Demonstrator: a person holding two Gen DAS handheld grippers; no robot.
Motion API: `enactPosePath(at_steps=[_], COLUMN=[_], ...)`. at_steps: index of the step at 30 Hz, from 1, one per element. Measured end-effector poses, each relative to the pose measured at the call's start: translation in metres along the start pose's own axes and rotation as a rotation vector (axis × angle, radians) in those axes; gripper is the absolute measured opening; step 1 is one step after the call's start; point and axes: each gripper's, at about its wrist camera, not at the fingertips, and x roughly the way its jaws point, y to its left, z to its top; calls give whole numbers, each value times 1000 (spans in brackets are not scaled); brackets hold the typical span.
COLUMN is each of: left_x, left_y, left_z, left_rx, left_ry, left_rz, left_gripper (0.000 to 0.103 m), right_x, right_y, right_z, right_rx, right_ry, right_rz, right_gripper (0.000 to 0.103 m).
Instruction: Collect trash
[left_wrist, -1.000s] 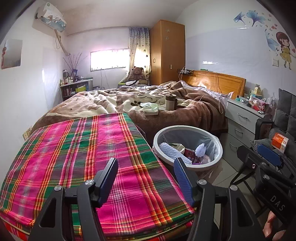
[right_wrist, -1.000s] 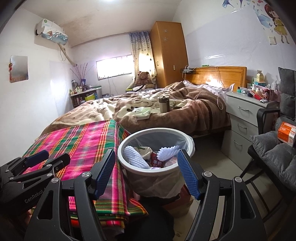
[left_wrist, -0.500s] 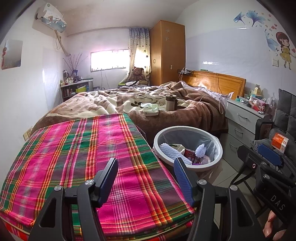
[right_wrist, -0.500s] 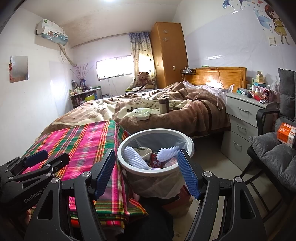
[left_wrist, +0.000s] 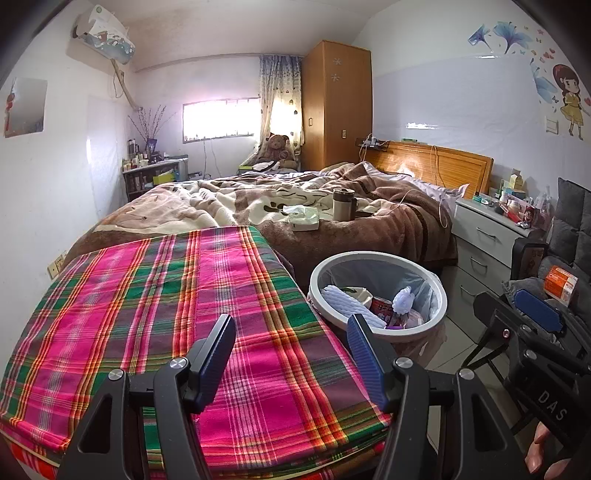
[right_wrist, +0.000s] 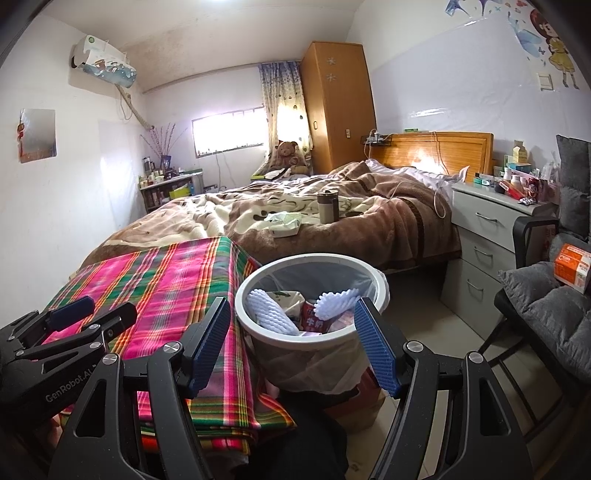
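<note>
A white round trash bin (left_wrist: 436, 282) (right_wrist: 373, 266) with a clear liner stands on the floor between the plaid-covered table and the bed. It holds white foam netting (right_wrist: 269, 314), a red can (right_wrist: 312, 319) and paper scraps. My left gripper (left_wrist: 290, 332) is open and empty over the plaid cloth (left_wrist: 166, 295). My right gripper (right_wrist: 293, 321) is open and empty, just in front of the bin. The right gripper also shows in the left wrist view (left_wrist: 532, 321), and the left gripper in the right wrist view (right_wrist: 85, 314).
A bed with a brown blanket (left_wrist: 388, 221) carries a tissue pack (left_wrist: 303, 219) and a tumbler (left_wrist: 341, 203). A grey nightstand (right_wrist: 491, 236) with clutter stands right of the bed. A chair with grey cushions and an orange box (right_wrist: 572, 266) is at far right.
</note>
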Motion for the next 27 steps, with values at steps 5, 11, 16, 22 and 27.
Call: enactPosePath(at_steps=[5, 11, 16, 22, 27], left_x=[0, 1, 1, 1, 0], left_y=[2, 3, 3, 3, 4], left_z=[0, -1, -1, -1, -2], left_rx=[-3, -3, -2, -2, -5], left_ry=[-1, 0, 1, 0, -3], left_rz=[1, 1, 1, 1, 5], left_gripper=[63, 63, 63, 63, 63], right_x=[2, 2, 2, 2, 2], right_y=[0, 0, 0, 1, 1], right_z=[-1, -1, -1, -1, -1], right_rx=[-3, -3, -3, -5, -3], right_ry=[6, 6, 7, 8, 7], right_rz=[2, 1, 2, 1, 0], right_gripper=[71, 71, 71, 71, 71])
